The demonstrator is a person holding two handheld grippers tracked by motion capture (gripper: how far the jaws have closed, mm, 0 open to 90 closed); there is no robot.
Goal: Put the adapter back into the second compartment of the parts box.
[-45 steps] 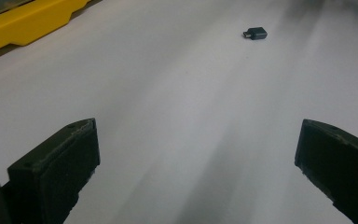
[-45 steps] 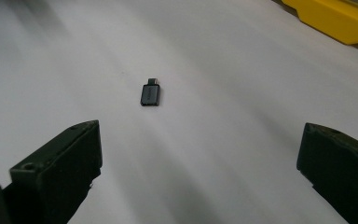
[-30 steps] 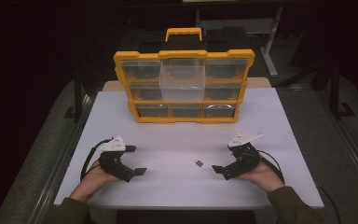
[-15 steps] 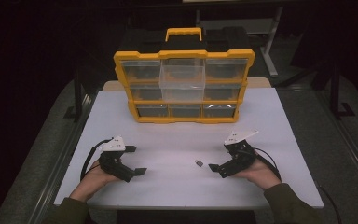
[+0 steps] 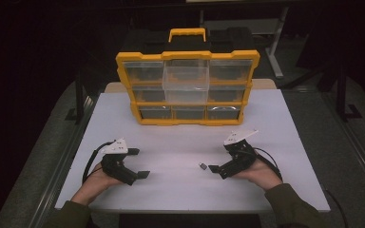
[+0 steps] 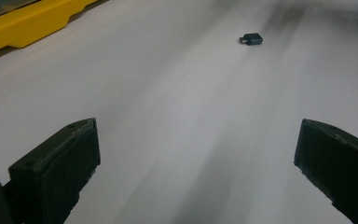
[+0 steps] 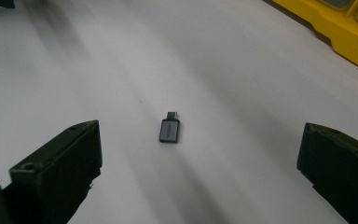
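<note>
A small dark grey USB adapter (image 5: 202,166) lies flat on the white table (image 5: 180,190). My right gripper (image 5: 218,164) rests on the table just right of it, jaws wide open, nothing between them. In the right gripper view the adapter (image 7: 169,130) lies a short way ahead, midway between the two jaws. My left gripper (image 5: 138,164) sits on the table at the left, open and empty. In the left gripper view the adapter (image 6: 251,38) lies far ahead toward the right.
A yellow parts organizer (image 5: 188,88) with clear drawers stands upright at the back of the table, one middle drawer (image 5: 186,81) pulled partly out. Its yellow base shows in the left gripper view (image 6: 23,25) and the right gripper view (image 7: 340,32). Dark floor surrounds the table.
My right gripper has slid left toward the adapter and now sits close beside it. The left gripper has stayed in place.
</note>
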